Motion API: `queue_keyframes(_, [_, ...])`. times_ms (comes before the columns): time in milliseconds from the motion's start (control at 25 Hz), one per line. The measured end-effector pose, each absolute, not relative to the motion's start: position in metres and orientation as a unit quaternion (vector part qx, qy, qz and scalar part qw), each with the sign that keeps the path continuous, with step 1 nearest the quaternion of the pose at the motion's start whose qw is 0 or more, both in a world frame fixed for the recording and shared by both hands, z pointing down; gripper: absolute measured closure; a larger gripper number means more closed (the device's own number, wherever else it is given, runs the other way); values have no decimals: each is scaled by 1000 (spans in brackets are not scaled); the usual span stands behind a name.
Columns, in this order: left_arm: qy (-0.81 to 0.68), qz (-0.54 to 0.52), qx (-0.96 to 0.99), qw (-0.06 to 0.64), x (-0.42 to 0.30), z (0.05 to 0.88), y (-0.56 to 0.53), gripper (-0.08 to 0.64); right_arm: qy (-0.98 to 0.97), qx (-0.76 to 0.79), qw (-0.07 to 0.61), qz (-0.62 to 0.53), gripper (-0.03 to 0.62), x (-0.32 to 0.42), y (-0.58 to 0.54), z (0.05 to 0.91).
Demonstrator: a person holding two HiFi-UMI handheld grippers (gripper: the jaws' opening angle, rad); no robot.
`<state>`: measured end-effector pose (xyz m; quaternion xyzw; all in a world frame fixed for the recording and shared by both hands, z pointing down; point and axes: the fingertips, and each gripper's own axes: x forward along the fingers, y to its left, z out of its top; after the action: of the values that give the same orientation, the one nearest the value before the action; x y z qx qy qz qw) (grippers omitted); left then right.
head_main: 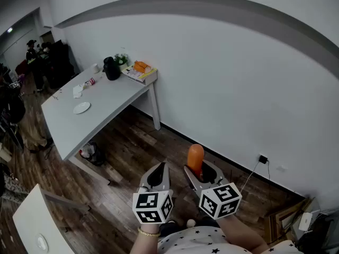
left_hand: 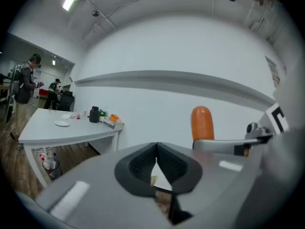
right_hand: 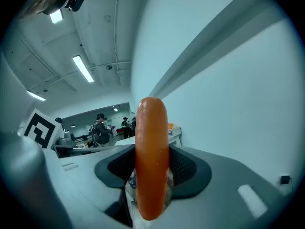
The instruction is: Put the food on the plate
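Gripping the orange sausage point(head_main: 195, 159) upright by its lower half, the right tool point(right_hand: 153, 167) holds something likely light, smooth and soft, best squeezed gently mid-body, while the left tool point(left_hand: 156, 162) is closed on nothing and the plate point(head_main: 81, 108) sits far off on the table point(head_main: 108, 97).

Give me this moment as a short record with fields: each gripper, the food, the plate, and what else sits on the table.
Left gripper: jaws together, nothing between them
Right gripper: shut on the sausage, which stands upright
Food: orange, held in the air over the wooden floor, away from the table
Plate: white, on the table
Also on table: black jug, orange items at the far end
Task stage: food not yet on plate
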<state>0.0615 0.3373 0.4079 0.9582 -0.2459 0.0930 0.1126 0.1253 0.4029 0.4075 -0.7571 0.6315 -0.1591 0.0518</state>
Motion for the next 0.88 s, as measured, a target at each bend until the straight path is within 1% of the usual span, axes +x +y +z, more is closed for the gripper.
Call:
queue_keyframes(640, [-258, 93, 955, 112, 84, 413, 340, 552, 641, -747, 54, -165, 379, 147, 403, 413])
queue_keyframes(880, [-267, 92, 951, 123, 100, 419, 337, 552, 650, -742, 39, -161, 380, 161, 400, 417])
